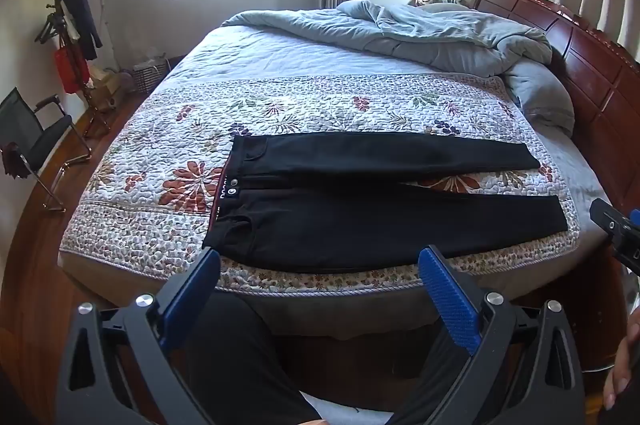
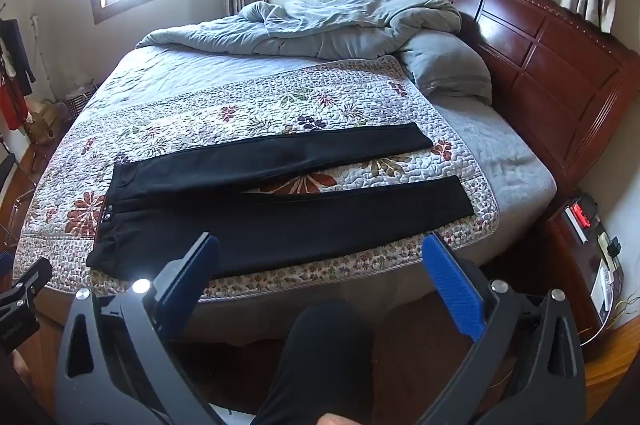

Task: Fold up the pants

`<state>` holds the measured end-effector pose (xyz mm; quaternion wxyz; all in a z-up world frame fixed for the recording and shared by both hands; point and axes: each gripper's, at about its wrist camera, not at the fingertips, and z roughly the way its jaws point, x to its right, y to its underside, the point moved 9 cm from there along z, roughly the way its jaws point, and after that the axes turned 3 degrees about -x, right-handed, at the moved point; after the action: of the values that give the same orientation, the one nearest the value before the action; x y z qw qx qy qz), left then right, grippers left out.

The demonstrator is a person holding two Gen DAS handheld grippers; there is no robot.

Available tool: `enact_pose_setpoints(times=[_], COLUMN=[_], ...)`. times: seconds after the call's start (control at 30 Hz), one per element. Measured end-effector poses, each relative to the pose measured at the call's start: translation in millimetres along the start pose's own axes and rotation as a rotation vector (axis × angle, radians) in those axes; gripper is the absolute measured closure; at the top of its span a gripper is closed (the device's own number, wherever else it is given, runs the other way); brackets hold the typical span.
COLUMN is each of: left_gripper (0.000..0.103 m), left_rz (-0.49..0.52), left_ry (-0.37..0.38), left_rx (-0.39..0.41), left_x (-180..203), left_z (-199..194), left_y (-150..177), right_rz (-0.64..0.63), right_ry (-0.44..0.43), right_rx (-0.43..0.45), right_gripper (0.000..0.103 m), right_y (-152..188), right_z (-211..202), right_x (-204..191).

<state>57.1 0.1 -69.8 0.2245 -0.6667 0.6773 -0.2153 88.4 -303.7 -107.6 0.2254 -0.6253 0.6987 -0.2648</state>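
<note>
So, black cotton pants [image 1: 360, 209] flat on the floral quilted bedspread [image 1: 320, 101]
Long axis runs left-right mid-frame, above both spread-wide, empty grippers: left gripper [image 1: 320, 265] nearer waistband, right gripper [image 2: 320, 249] nearer cuffs.

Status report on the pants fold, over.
Left gripper and right gripper both open, empty, short of the bed edge. Black pants flat on the floral quilt, legs apart, unfolded. Nothing on them.

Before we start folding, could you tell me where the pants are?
In both views the pants lie flat on the floral quilt, near the bed's front edge, waistband to the left.
</note>
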Motion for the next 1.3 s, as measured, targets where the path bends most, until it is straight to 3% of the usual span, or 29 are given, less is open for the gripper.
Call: enact_pose_setpoints(times=[1.3], left_gripper=[0.004], left_rz=[-0.002], left_ry=[-0.005], left_rx=[0.018], left_x=[0], left_z=[-7], left_y=[-4], right_rz=[0.008], right_ry=[-0.017], right_rx=[0.012], right_gripper=[0.002], right_y=[0], right_z=[0], right_x=[-1])
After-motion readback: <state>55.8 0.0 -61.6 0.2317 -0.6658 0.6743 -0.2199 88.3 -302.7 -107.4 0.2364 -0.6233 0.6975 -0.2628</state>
